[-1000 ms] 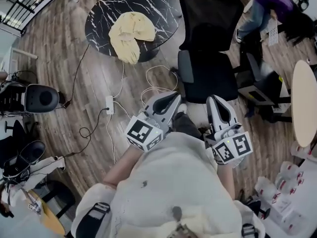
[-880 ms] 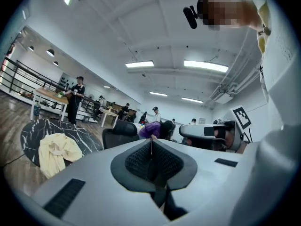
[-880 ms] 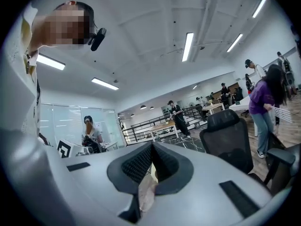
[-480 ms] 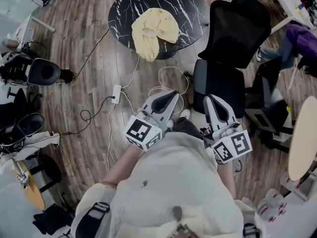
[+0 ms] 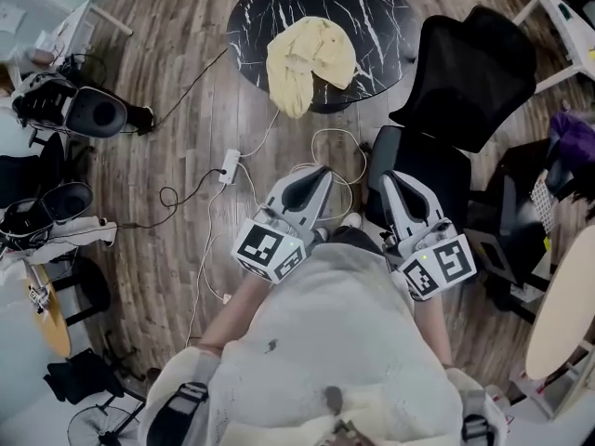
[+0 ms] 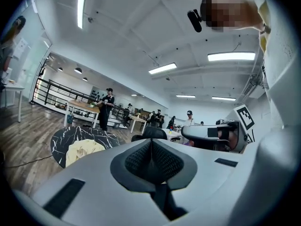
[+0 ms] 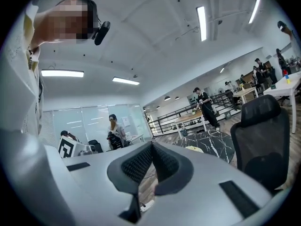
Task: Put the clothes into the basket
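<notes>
Left tool (image 5: 319, 175) and right tool (image 5: 391, 178) are both pinched shut, empty; yellow cloth (image 5: 310, 56) sits ahead on the tabletop (image 5: 372, 7), well apart (left one's nearer).

The counter (image 5: 372, 7) stands on the floor (image 5: 186, 91) at the far side of the head view. The garment (image 5: 310, 59) lies on the counter and hangs over its near edge. An office chair (image 5: 469, 72) stands just right of the counter and nearer, its back close to the counter's rim. A power strip (image 5: 229, 166) lies on the floor to the near left of the counter, and a looped cable (image 5: 335, 156) lies in front of the counter. Nearer than that, well apart from the counter, the left tongs (image 5: 318, 175) and the right tongs (image 5: 390, 178) are side by side, the right ones over the chair's seat. A second counter (image 5: 562, 305) lies far to the near right of the first.
</notes>
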The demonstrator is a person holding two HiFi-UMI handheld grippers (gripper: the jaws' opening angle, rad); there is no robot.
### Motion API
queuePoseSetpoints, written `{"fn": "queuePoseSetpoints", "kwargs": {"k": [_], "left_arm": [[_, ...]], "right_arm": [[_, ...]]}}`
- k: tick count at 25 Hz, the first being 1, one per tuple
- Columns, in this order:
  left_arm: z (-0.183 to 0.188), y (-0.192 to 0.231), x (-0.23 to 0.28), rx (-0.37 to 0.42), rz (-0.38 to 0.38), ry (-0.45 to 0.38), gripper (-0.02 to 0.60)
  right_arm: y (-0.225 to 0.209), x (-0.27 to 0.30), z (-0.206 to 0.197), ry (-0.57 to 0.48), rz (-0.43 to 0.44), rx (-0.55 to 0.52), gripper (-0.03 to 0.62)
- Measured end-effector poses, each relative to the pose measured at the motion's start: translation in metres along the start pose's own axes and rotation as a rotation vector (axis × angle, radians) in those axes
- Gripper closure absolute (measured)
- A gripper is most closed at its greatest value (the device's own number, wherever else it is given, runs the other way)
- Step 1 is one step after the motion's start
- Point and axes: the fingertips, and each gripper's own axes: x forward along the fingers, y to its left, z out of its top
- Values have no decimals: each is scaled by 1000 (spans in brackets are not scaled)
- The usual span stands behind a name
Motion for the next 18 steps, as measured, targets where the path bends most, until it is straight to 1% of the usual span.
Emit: {"fn": "queuePoseSetpoints", "kwargs": {"k": [4, 7, 11, 14, 18], "left_arm": [[-2, -1, 17, -2, 58, -11, 558], [-5, -1, 27, 1, 88, -21, 558], [-7, 6, 33, 2, 118, -11, 558], [-5, 19, 39, -6, 131, -18, 558], [-2, 37, 52, -11, 117, -5, 558]], "right_arm": [[-21, -2, 5, 2, 34, 8, 585], [-37, -4, 5, 5, 44, 13, 585], [-46, -5, 5, 7, 51, 30, 585], [-51, 1, 5, 12, 47, 33, 585], [-59, 13, 6, 9, 17, 36, 585]]}}
